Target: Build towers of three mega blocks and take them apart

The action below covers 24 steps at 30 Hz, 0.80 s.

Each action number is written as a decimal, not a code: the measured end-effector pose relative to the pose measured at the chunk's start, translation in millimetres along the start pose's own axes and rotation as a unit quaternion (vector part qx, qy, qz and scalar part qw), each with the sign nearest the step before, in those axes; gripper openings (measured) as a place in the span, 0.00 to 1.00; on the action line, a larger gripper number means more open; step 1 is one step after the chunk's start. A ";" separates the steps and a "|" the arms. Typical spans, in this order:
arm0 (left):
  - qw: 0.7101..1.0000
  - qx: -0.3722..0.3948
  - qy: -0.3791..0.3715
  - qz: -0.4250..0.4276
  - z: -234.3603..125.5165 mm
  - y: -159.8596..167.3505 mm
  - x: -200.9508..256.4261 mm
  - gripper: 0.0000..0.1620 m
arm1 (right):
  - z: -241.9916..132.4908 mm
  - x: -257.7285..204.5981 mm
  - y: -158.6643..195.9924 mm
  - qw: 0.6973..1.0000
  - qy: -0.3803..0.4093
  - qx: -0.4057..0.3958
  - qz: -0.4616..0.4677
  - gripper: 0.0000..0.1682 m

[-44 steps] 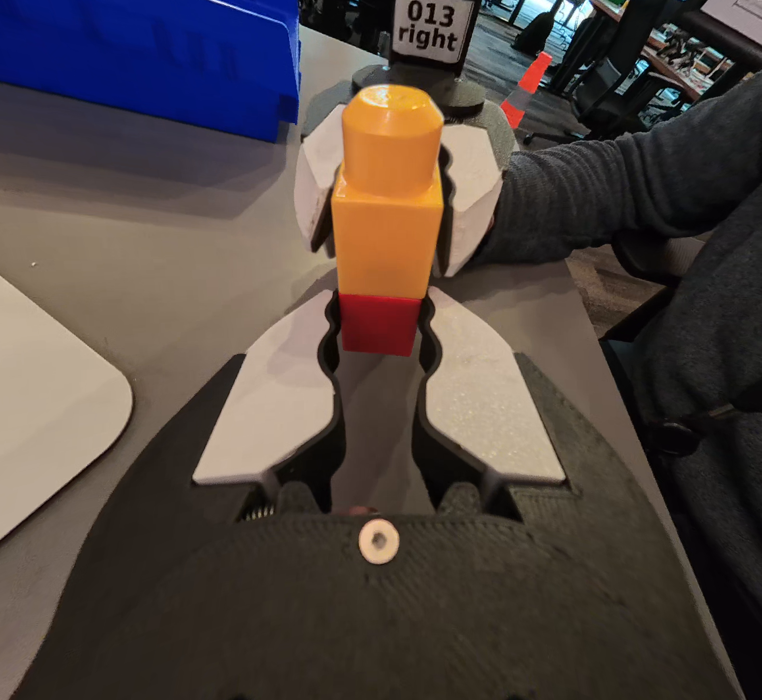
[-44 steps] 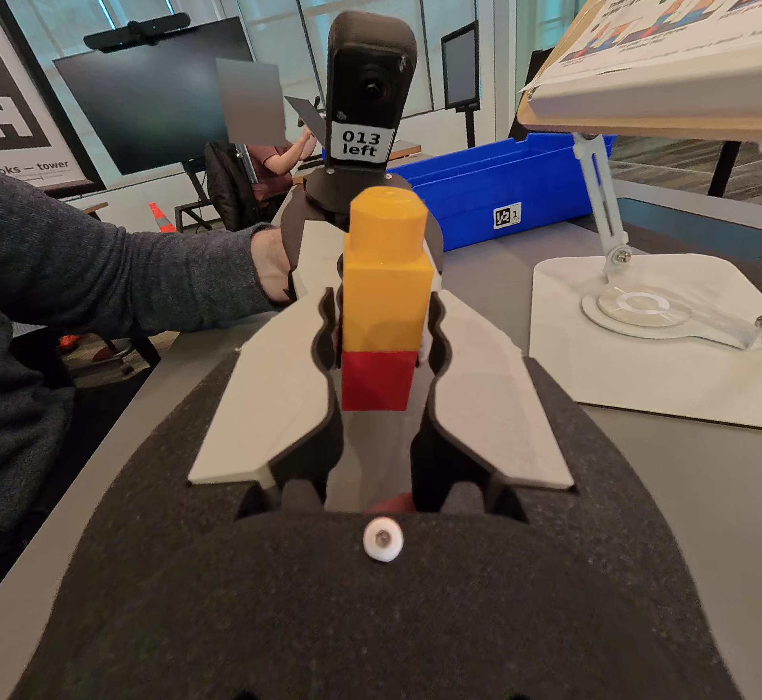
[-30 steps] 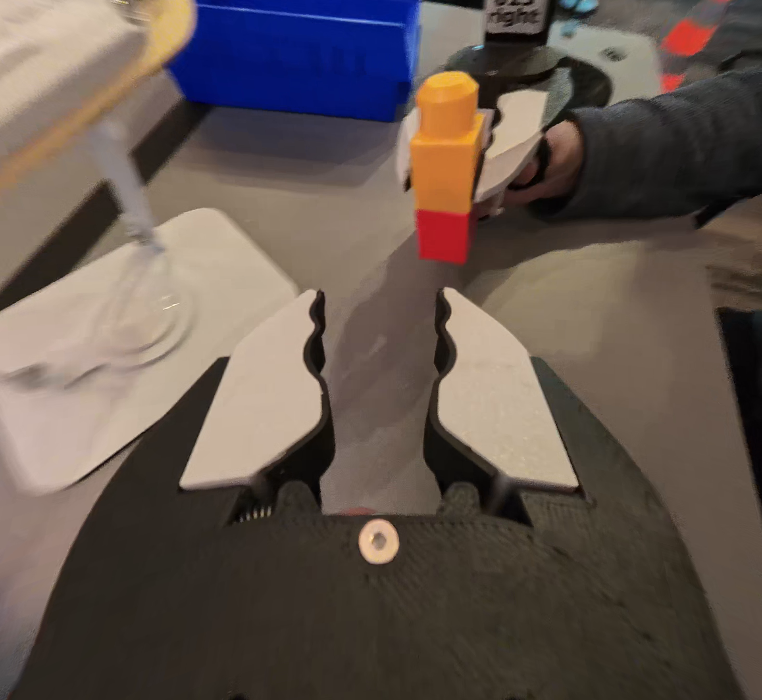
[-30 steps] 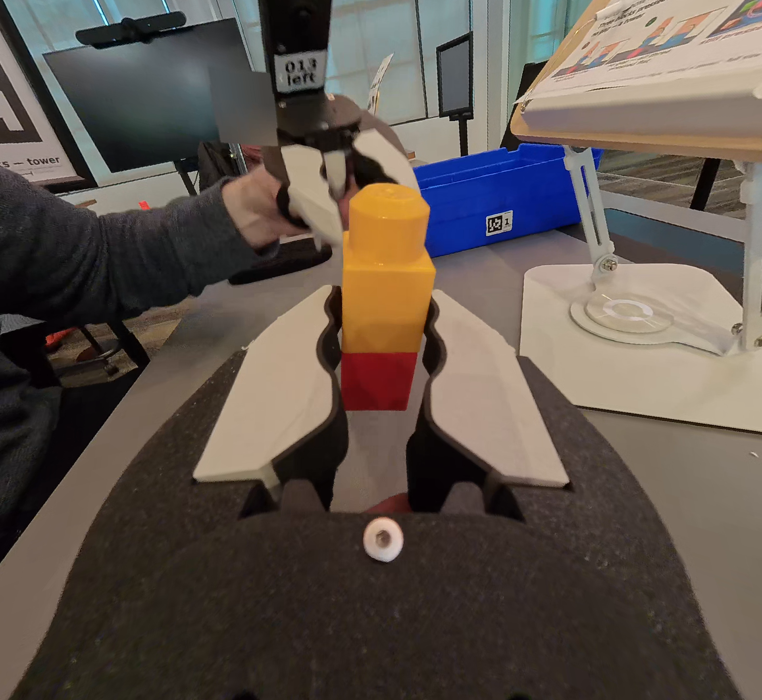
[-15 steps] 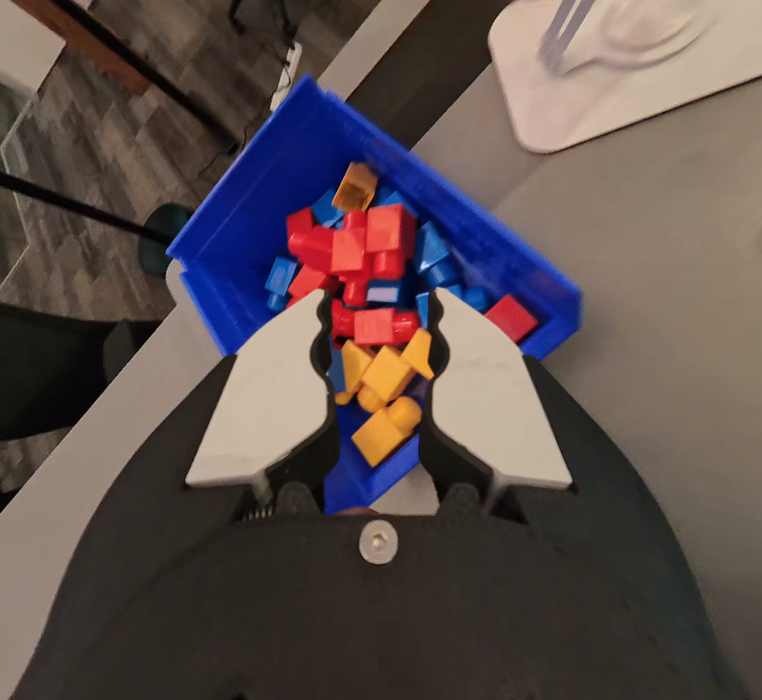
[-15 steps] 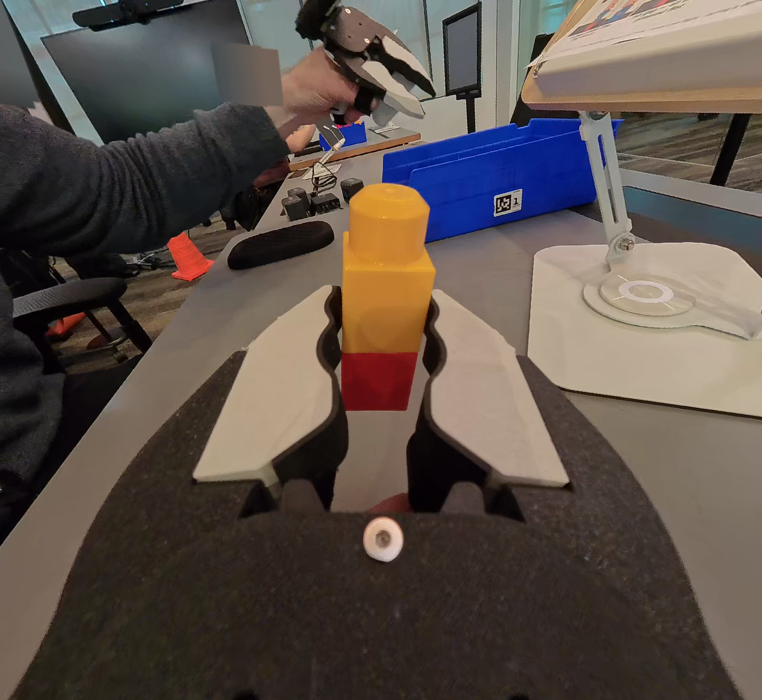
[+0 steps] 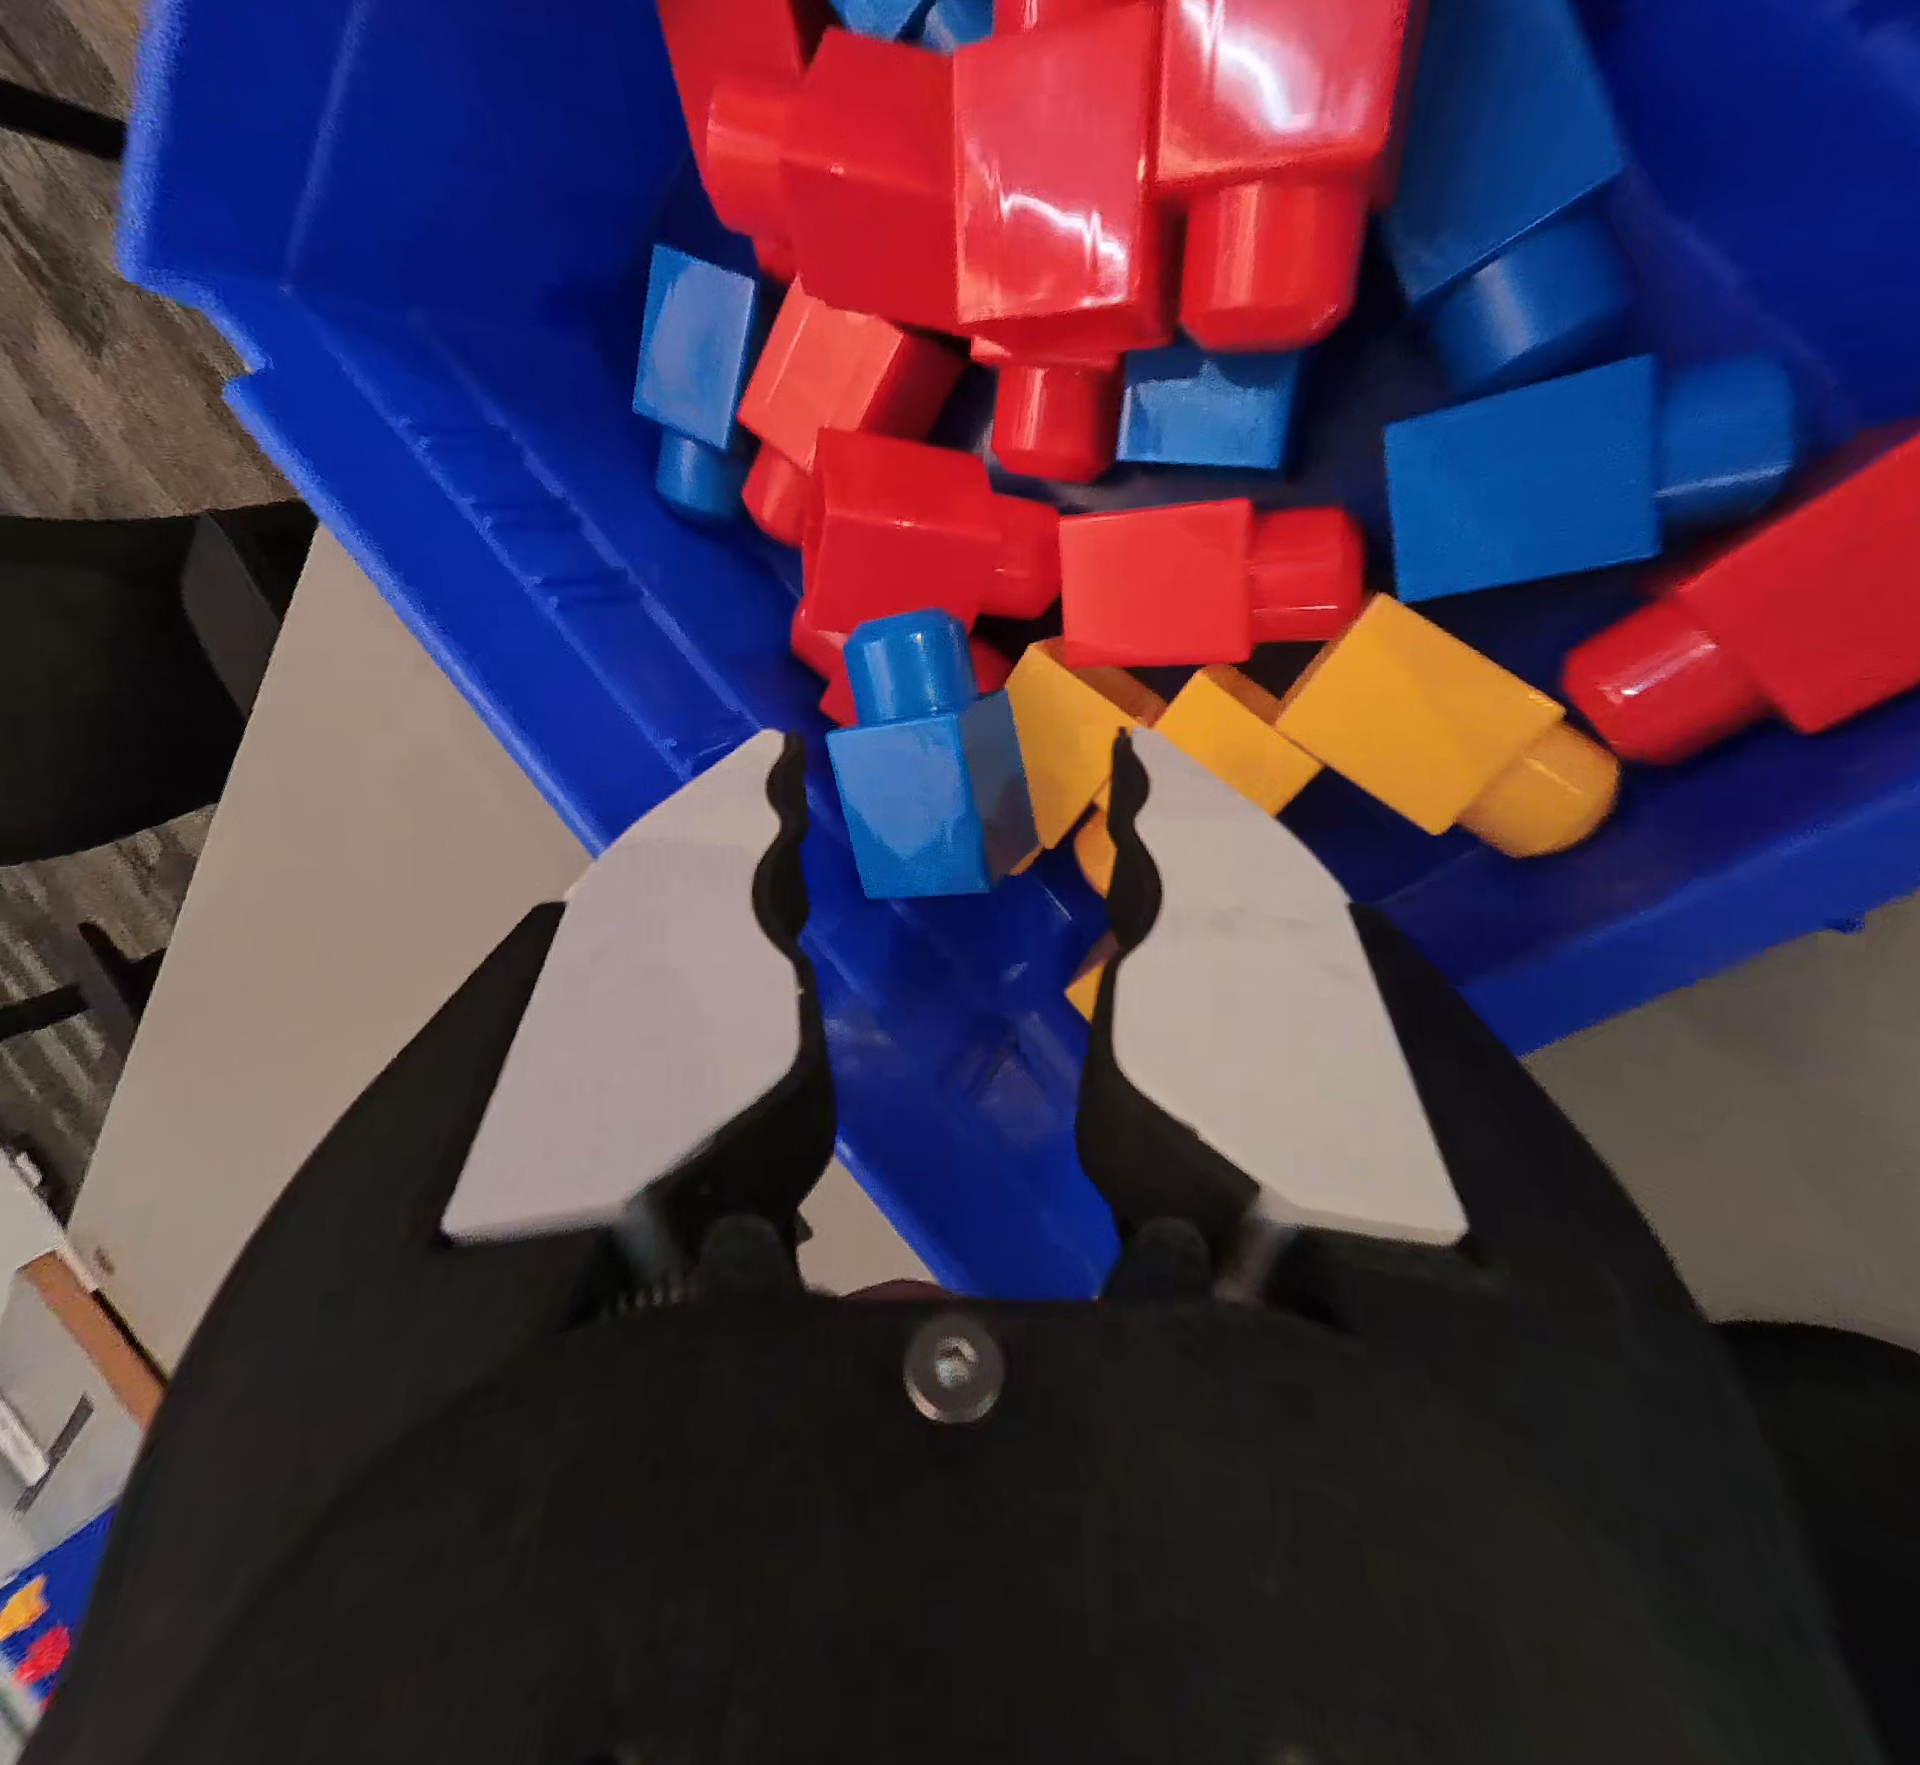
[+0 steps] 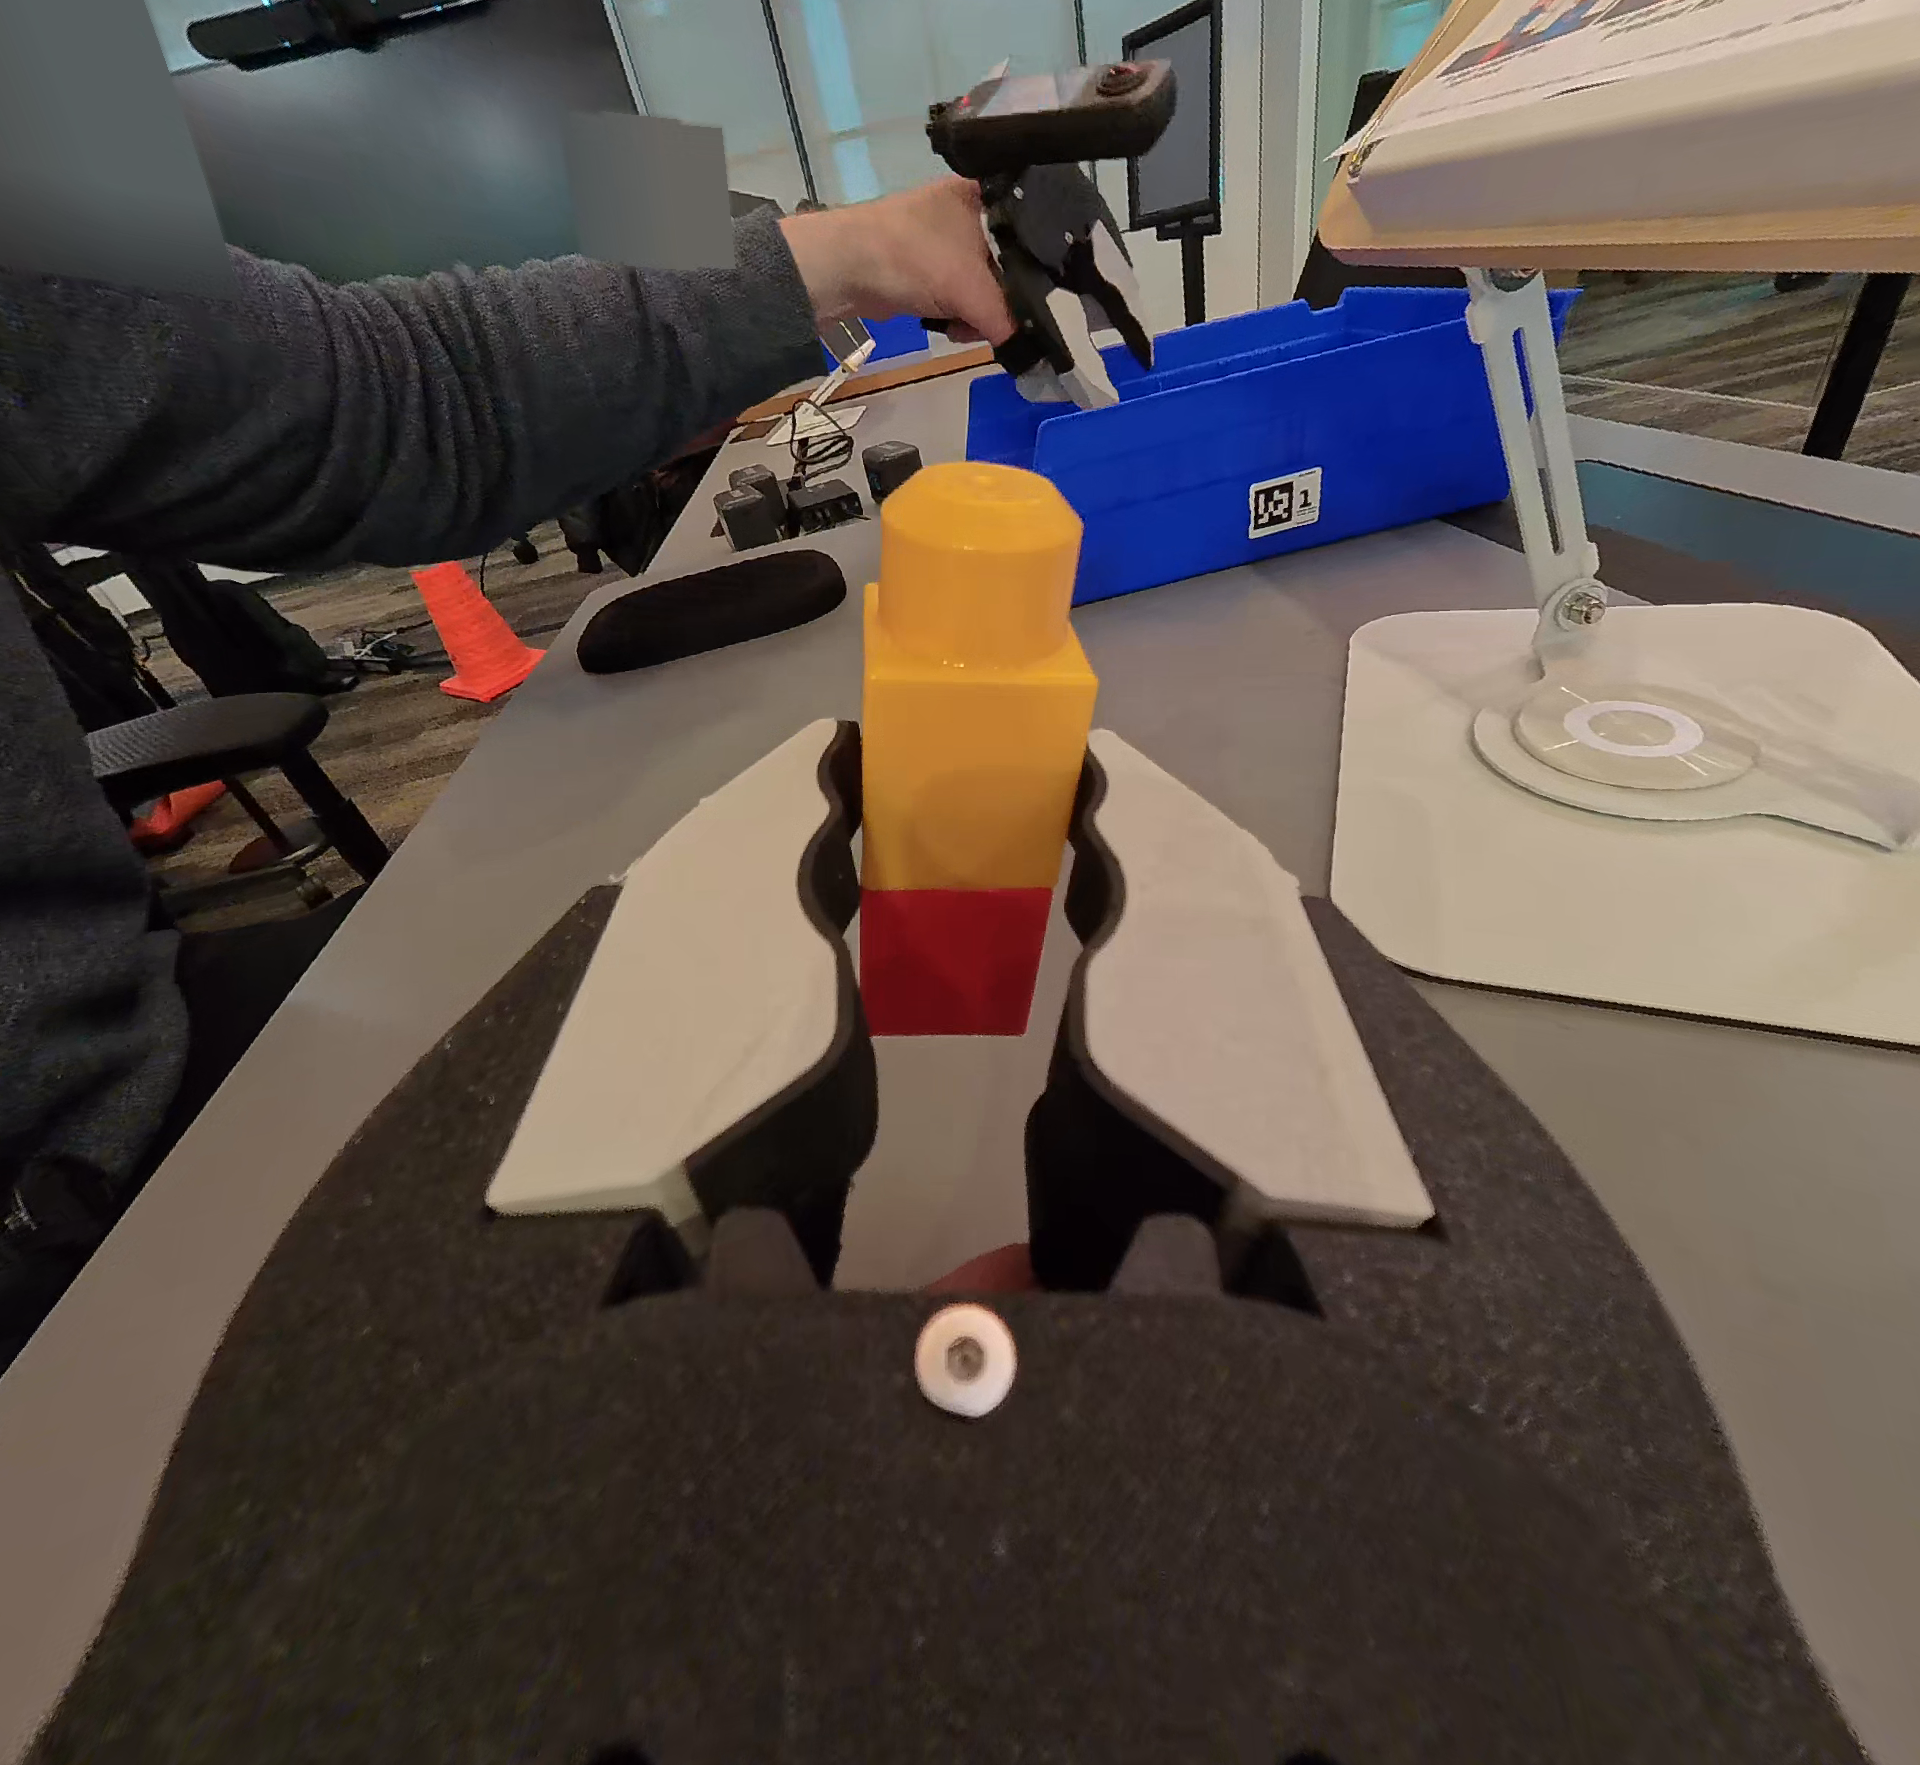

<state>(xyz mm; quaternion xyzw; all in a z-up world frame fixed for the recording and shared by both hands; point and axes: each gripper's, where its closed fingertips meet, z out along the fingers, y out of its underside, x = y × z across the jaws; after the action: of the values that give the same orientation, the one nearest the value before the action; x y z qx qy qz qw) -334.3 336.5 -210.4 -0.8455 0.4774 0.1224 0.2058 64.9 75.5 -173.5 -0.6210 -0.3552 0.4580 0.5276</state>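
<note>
Over the bin (image 7: pixel 416 157), left gripper (image 7: pixel 951 759) gapes empty; right gripper (image 8: pixel 961 780) clamps two stacked blocks (image 8: pixel 971 780).

Left gripper (image 7: pixel 951 759) angled steeply downward, jaws parted, empty; right gripper (image 8: pixel 961 806) level, jaws clamped, pointing toward 12 o'clock.

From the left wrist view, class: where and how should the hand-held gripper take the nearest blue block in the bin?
Grip the blue block by the two flat side faces of its square body, coming straight down from above. Its stud points away from the left hand-held gripper, whose open jaws already straddle it; the bin wall is close on one side and yellow blocks crowd the other.
</note>
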 end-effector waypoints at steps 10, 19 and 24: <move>0.996 -0.092 0.013 -0.009 26.3 13.2 -12.9 0.37 | 0.5 -1.0 0.6 1.000 0.000 -0.002 -0.004 0.22; 0.993 -0.113 0.043 -0.006 36.5 13.2 1.9 0.23 | 1.6 -2.1 1.6 1.000 0.000 -0.007 -0.009 0.22; 0.992 -0.111 0.059 0.000 34.6 15.8 6.6 0.19 | 1.8 -2.2 1.8 1.000 0.000 -0.008 -0.011 0.22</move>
<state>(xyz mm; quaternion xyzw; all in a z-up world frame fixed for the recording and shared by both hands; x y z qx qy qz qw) -344.8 340.4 -247.3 -0.8688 0.4721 0.1247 0.0824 62.4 73.6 -174.9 -0.6215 -0.3651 0.4493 0.5278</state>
